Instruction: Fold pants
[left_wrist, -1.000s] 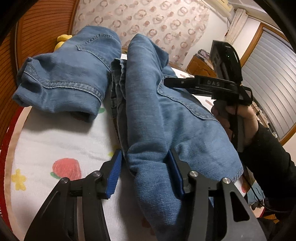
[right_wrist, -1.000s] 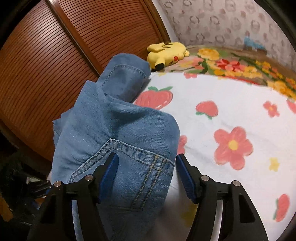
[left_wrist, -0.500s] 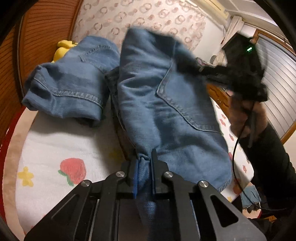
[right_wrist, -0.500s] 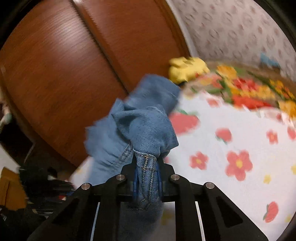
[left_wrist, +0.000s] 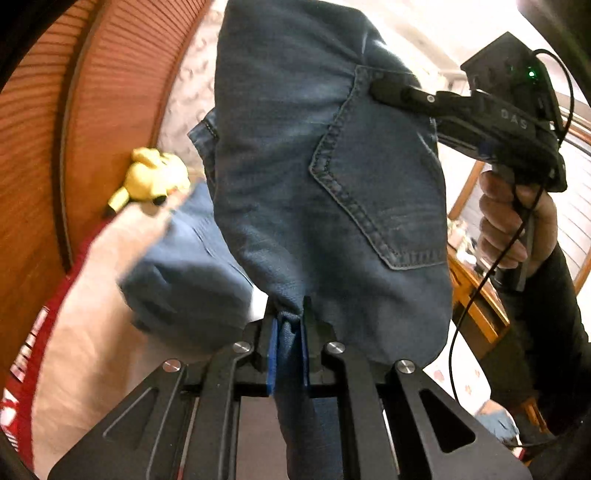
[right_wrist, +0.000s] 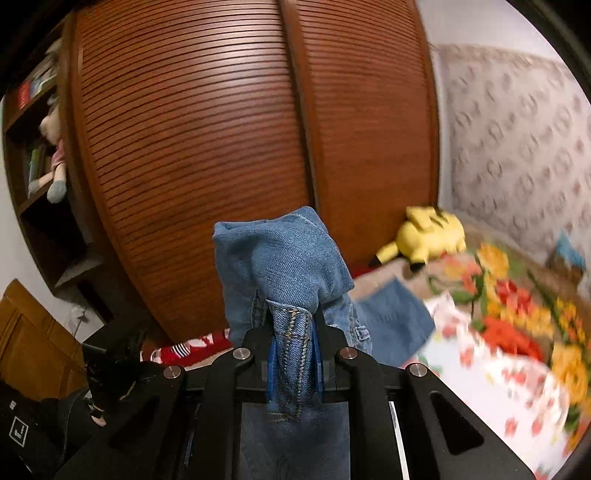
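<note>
The blue denim pants hang lifted above the bed, back pocket facing the left wrist view. My left gripper is shut on a bunched fold of denim at the bottom of that view. My right gripper is shut on a stitched seam of the pants, which bunch up above its pads. In the left wrist view the right gripper bites the fabric near the pocket's top corner, held by a hand. A lower part of the pants still trails on the bed.
A yellow plush toy lies at the bed's far edge against a brown slatted wardrobe. The flowered bedspread spreads to the right. A shelf with a doll is at left; wooden furniture stands behind the hand.
Both grippers went from open around the denim to shut on it, then rose, lifting the pants off the bed. The right wrist view swung up toward the wardrobe.
</note>
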